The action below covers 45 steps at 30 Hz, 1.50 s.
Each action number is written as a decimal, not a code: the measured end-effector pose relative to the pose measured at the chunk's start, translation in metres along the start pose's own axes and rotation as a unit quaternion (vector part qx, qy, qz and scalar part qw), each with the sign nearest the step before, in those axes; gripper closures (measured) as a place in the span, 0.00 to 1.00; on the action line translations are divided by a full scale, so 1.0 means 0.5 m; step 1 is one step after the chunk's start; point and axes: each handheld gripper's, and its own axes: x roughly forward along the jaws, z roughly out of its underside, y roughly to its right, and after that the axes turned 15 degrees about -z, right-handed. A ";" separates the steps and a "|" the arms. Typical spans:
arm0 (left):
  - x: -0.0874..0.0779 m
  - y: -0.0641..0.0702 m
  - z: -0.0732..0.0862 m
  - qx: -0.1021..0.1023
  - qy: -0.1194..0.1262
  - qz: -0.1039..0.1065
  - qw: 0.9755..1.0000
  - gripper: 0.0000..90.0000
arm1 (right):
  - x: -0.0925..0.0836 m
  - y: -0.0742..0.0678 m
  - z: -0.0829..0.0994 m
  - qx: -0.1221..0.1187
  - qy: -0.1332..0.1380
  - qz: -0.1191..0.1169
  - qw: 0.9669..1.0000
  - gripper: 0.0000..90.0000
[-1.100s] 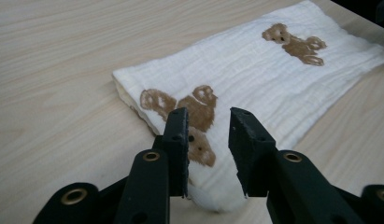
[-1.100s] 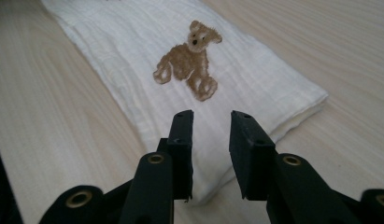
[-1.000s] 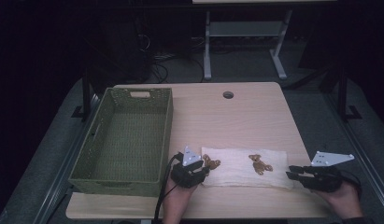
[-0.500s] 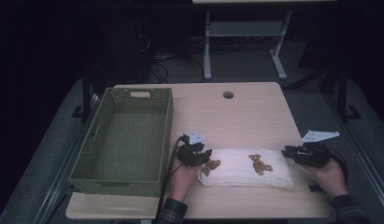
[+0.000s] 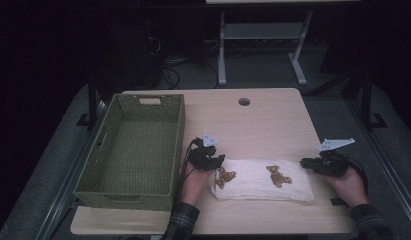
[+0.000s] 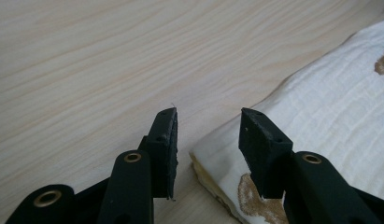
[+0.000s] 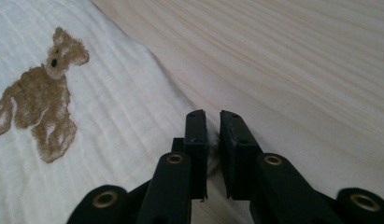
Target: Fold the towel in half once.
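Note:
A folded white cloth [image 5: 263, 187] printed with brown teddy bears lies near the table's front edge. My left gripper [image 5: 219, 162] is at its left end. In the left gripper view the jaws [image 6: 208, 126] stand apart over the cloth's corner [image 6: 330, 107] and have just been opening. The right pad hovers above the cloth and nothing is pinched. My right gripper [image 5: 305, 163] is at the cloth's right end. In the right gripper view its jaws [image 7: 213, 123] have just been closing, with a bit of the cloth's edge [image 7: 110, 116] nipped between them.
An empty green woven basket [image 5: 177, 145] stands on the left of the wooden table [image 5: 253, 130]. A round cable hole [image 5: 244, 101] sits near the far edge. A metal stand and cables are on the dark floor behind.
Both hands have moved away from the front edge, up along the cloth's ends. The right gripper has also shifted left, onto the cloth's right edge.

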 end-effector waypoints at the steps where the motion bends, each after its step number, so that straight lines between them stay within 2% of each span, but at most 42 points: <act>1: 0.007 -0.007 -0.004 0.005 -0.009 0.001 1.000 0.63 | 0.001 -0.001 -0.001 -0.007 -0.003 0.002 1.000 0.92; 3: 0.015 -0.016 -0.006 -0.002 -0.014 0.005 1.000 0.62 | 0.002 -0.003 -0.002 -0.008 -0.003 0.001 1.000 0.93; 4: 0.020 -0.016 -0.006 -0.013 -0.019 0.015 1.000 0.62 | 0.002 -0.004 -0.002 -0.007 -0.003 0.002 1.000 0.94; 7: 0.033 -0.009 -0.003 -0.007 -0.035 0.023 0.999 0.64 | 0.001 -0.004 -0.003 -0.008 -0.006 0.002 1.000 0.94; 10: 0.040 -0.003 0.003 -0.001 -0.047 0.020 0.999 0.74 | 0.002 -0.004 -0.004 -0.009 -0.008 0.008 1.000 0.95; 14: 0.039 0.000 0.008 -0.004 -0.040 0.020 0.999 0.89 | 0.001 0.001 -0.006 -0.009 -0.007 0.020 1.000 0.95; 17: 0.038 0.001 0.007 -0.001 -0.040 0.022 0.999 0.95 | 0.003 0.009 -0.012 -0.008 -0.007 0.026 1.000 0.96; 22: 0.033 -0.005 -0.001 0.000 -0.017 0.012 1.000 0.96 | 0.003 0.021 -0.026 -0.011 0.002 0.035 0.999 0.96; 27: 0.032 -0.010 -0.017 0.002 -0.007 0.007 1.000 0.96 | 0.002 0.031 -0.040 -0.011 0.011 0.042 0.999 0.96; 34: 0.025 -0.021 -0.048 -0.007 0.012 -0.003 1.000 0.96 | 0.000 0.050 -0.064 -0.008 0.027 0.053 0.998 0.95; 36: 0.024 -0.021 -0.050 -0.009 0.014 -0.003 1.000 0.96 | 0.000 0.053 -0.066 -0.014 0.029 0.054 0.998 0.95; 41: 0.002 -0.024 -0.068 -0.010 0.040 -0.007 0.999 0.96 | -0.024 0.051 -0.072 -0.011 0.059 0.049 0.997 0.95; 45: -0.014 -0.030 -0.093 -0.009 0.058 -0.019 0.998 0.96 | -0.045 0.052 -0.092 -0.019 0.085 0.054 0.995 0.95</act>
